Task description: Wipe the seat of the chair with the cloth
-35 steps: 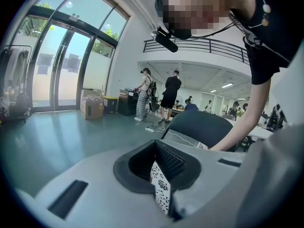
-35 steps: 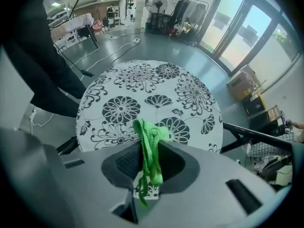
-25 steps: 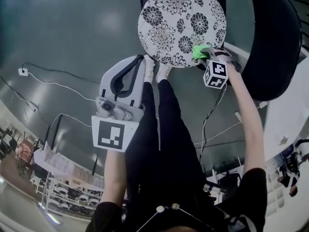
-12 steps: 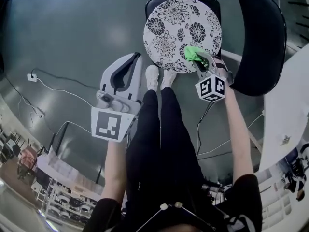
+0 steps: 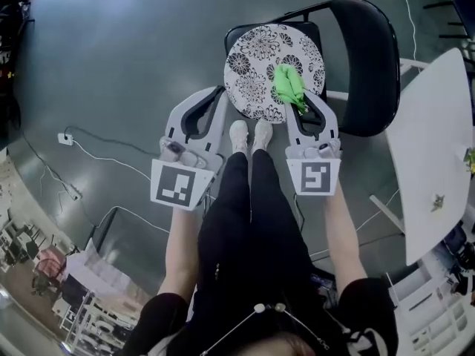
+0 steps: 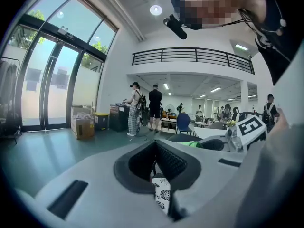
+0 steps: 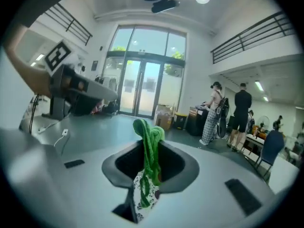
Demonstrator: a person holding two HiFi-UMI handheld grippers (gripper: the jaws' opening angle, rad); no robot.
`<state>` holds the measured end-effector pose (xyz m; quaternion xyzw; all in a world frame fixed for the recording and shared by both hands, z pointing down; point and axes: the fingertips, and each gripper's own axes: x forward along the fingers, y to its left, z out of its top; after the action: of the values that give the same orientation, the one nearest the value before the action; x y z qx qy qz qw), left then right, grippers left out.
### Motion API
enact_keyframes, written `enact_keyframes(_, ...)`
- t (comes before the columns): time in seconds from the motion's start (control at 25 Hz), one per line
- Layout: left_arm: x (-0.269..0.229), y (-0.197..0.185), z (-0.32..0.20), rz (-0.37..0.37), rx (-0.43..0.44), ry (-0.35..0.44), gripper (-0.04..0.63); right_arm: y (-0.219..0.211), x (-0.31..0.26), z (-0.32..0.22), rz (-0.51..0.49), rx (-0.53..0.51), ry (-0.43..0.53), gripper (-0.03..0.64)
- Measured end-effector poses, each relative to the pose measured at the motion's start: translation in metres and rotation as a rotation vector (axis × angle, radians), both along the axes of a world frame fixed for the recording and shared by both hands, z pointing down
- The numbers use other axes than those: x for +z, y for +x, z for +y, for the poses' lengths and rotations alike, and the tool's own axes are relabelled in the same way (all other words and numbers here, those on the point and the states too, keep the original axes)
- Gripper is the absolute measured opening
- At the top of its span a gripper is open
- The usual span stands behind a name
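fingers (image 7: 175,167) of the right gripper (image 7: 151,150) are pressed together on the green cloth (image 7: 149,139), which bunches up past the tips and trails down between the dark pads. in the head view this right gripper (image 5: 295,110) points away from the person, and the cloth (image 5: 287,85) lies over the right part of the round floral seat (image 5: 252,65) of the black chair (image 5: 364,65); whether it presses on the seat is not clear. the left gripper (image 5: 220,93) sits at the near left edge of the seat. its fingers (image 6: 171,164) meet with nothing between them, and a patch of the floral pattern shows in the gap below the left gripper (image 6: 154,144). the person's white shoes (image 5: 250,133) stand just near of the seat, between the two grippers. a white table (image 5: 430,147) is to the right of the chair. a cable (image 5: 111,158) runs across the grey floor on the left.
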<state>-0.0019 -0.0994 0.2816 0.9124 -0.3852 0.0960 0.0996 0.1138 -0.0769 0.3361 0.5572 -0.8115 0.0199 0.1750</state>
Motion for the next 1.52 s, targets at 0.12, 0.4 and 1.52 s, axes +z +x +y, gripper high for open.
enact_keyframes(0.12,-0.033,0.003,0.001,0.007,0.016,0.037,0.005,0.002,-0.06,0.013,-0.115,0.083,0.048,0.087)
enact_keyframes(0.4,-0.115,-0.002,0.015,0.125,0.013,0.08,0.005,0.023,-0.176,0.057,-0.298,0.206,0.158,0.088)
enact_keyframes(1.52,-0.275,-0.022,0.076,0.134,0.059,0.311,0.005,0.034,-0.335,0.111,-0.2,0.313,0.373,0.081)
